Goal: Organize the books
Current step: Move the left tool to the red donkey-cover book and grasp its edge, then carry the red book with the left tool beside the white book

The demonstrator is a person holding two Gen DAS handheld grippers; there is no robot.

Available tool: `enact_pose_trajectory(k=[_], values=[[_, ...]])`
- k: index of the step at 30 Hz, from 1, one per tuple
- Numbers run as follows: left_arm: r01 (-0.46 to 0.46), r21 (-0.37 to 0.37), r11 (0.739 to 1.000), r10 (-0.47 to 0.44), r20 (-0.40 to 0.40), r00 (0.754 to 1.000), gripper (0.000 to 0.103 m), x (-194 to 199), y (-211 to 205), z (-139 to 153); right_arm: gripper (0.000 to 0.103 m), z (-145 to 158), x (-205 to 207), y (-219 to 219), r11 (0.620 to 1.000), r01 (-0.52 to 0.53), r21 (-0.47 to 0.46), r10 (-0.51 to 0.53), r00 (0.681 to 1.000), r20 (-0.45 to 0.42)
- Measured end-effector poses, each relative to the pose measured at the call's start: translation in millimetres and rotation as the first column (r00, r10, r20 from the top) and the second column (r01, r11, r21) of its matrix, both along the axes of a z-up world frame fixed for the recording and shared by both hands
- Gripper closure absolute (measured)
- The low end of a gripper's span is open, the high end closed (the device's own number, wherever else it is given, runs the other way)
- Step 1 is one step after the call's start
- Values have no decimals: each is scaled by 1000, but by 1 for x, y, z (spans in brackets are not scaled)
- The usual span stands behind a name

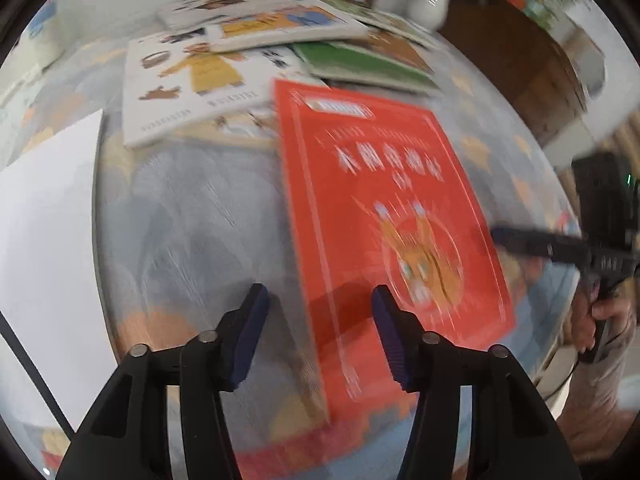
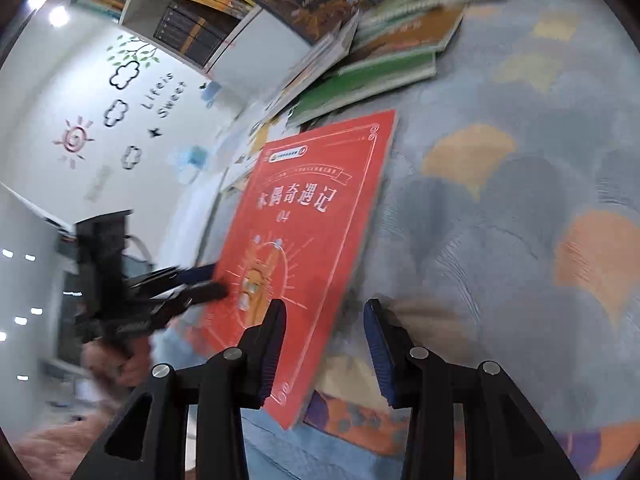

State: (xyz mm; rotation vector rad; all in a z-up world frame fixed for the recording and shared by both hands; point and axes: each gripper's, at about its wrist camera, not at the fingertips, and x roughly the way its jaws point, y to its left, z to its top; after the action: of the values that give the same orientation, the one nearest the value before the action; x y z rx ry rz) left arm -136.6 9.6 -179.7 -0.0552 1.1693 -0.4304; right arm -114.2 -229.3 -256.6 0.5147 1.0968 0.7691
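Leaving a white sheet [image 1: 48, 208] lying well to the left of the red book [image 1: 380, 200]. Holding the left gripper [image 1: 320, 312] at the red book's left edge, jaws standing apart, one finger over the patterned cloth [image 1: 192, 208] and the other over the cover, clamping nothing. Showing the red book itself face up on the cloth, its far end just beside a loose pile of other books [image 1: 248, 40]. Possibly sitting slightly raised along its right edge, though too blurred for telling. Holding the right gripper [image 2: 326, 332] at the red book's right edge, jaws likewise apart, one finger overlapping the cover and the other beyond the edge, pinching nothing. Judging the risks from here:

- Closing on the cover alone rather than the whole block of pages, and so letting the red book flop open on lifting.
- Biting too shallowly at either edge of a smooth cover, and so letting it slip out.
- Pulling unevenly from both sides, and so bending or twisting such a thin book.
- Catching cloth under a lower finger, dragging it, and so disturbing the pile beyond the red book.
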Motion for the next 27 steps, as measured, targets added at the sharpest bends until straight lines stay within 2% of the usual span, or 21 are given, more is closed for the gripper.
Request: enact_pose_trajectory(k=[2,4,6,7,10,15,19,25,27], values=[[-6,-53,999,6,-11,1000,55,16,5,-2,64,-4,11,3,999,-19,36,19,1000,1],[-13,-83,996,11,-20,1000,56,30,7,-3,72,-4,18,8,999,-33,26,33,999,11],[-8,-64,998,8,9,1000,57,30,1,-4,79,-4,22,14,999,-40,-7,40,998,38],[-5,-40,999,6,33,999,56,30,-4,-4,86,-6,25,13,999,-34,-2,34,998,47],[-49,-26,998,50,70,996,56,26,-8,-3,94,-15,34,4,998,-12,68,12,1000,0],[-82,-67,994,90,125,988,59,20,0,-5,92,-14,36,6,997,-16,81,15,1000,18],[-119,-124,985,133,113,985,68,25,10,-7,91,-11,36,10,997,-21,81,19,999,33],[-182,-49,982,187,145,972,73,19,2,3,90,1,27,19,999,25,19,-27,997,68],[-178,16,984,172,185,968,73,13,-4,9,90,5,24,20,999,23,33,-25,997,70]])
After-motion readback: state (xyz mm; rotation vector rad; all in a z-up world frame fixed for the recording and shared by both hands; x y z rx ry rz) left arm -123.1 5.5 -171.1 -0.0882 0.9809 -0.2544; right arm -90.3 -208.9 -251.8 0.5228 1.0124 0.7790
